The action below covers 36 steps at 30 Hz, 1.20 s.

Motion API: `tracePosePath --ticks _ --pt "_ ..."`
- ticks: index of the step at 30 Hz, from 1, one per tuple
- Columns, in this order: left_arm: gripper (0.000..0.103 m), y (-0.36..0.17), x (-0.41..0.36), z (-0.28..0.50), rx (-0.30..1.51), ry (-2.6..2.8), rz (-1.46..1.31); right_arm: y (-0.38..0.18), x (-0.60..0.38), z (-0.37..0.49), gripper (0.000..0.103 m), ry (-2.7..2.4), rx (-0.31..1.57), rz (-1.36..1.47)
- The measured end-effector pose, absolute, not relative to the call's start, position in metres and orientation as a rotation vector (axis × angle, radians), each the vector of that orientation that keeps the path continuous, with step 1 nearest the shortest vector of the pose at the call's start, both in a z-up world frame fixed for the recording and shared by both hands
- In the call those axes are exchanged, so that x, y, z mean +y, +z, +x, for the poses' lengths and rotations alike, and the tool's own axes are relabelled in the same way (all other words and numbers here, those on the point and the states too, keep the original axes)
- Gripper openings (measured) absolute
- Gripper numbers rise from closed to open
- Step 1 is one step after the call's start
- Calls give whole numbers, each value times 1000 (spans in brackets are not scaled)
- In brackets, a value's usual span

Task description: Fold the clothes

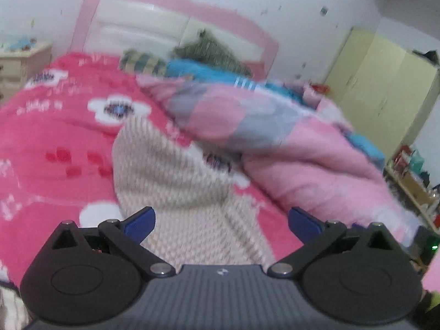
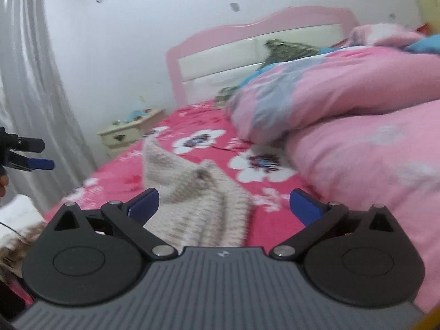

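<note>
Right now the cream knit garment (image 1: pixel 170 181) lies crumpled on the pink flowered bedspread (image 1: pixel 55 126), stretching away just ahead of my left gripper (image 1: pixel 221 221) and passing under the gap between its blue pads. Those jaws stand spread wide, and nothing is pinched between them; the knit sits below, not in the grip.

From my right gripper (image 2: pixel 224 206) I see the same garment (image 2: pixel 192 192) running forward from between its fingers, bunched into a ridge in the middle with one pointed corner reaching away to the left. That gripper is also spread wide and holds nothing.

Off to the right of both tools a heaped pink quilt (image 2: pixel 357 143) rests on the bedspread (image 2: pixel 203 126), close beside the knit. Beyond it stands the pink headboard (image 2: pixel 247 41). At the far left edge of the right view I catch the left gripper (image 2: pixel 33 159) in the air.
</note>
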<state>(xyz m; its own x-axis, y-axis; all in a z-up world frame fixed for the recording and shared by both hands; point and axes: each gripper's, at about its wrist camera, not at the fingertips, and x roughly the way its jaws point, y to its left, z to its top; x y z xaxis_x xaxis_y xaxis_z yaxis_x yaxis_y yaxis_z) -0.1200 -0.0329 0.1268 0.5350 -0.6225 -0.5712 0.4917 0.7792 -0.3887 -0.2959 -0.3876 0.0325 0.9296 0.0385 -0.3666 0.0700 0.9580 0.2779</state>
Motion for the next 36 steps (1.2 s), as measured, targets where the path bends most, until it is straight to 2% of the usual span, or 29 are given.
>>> tracePosePath --ticks 7,11,13,15,19,21,22,23,24,25,28,29,30,34,36 --pt "102 52 -58 -125 929 -706 -130 9 -372 -303 102 -47 478 334" --pt "91 14 -73 -136 982 -735 -39 -2 -347 -280 100 66 614 270" --pt "79 -1 -79 -142 997 -741 16 -8 -335 -267 94 109 676 250" --pt "71 -14 -85 -147 1018 -746 64 -16 -326 -251 65 137 743 238" --pt "63 -26 -93 -157 998 -752 147 -44 -321 -229 51 136 904 290" --pt "57 -30 -96 -159 992 -744 169 -60 -322 -223 30 132 971 331" --pt "50 -31 -98 -159 988 -742 180 -63 -323 -224 26 137 972 360" --pt "46 -31 -99 -160 981 -743 187 -64 -324 -225 18 140 969 387" --pt "39 -30 -100 -160 972 -751 189 -60 -327 -228 15 136 952 410" --pt "35 -27 -101 -160 962 -760 188 -55 -331 -232 14 132 929 433" --pt "36 -21 -103 -158 945 -782 157 -31 -341 -253 13 114 810 459" --pt "37 -22 -105 -157 949 -780 159 -29 -343 -256 9 92 793 439" --pt "37 -25 -107 -157 957 -777 169 -32 -345 -257 6 74 797 420" --pt "38 -37 -117 -159 939 -772 223 -64 -353 -255 6 25 849 394" --pt "39 -39 -118 -162 922 -772 251 -61 -348 -255 6 26 832 343"
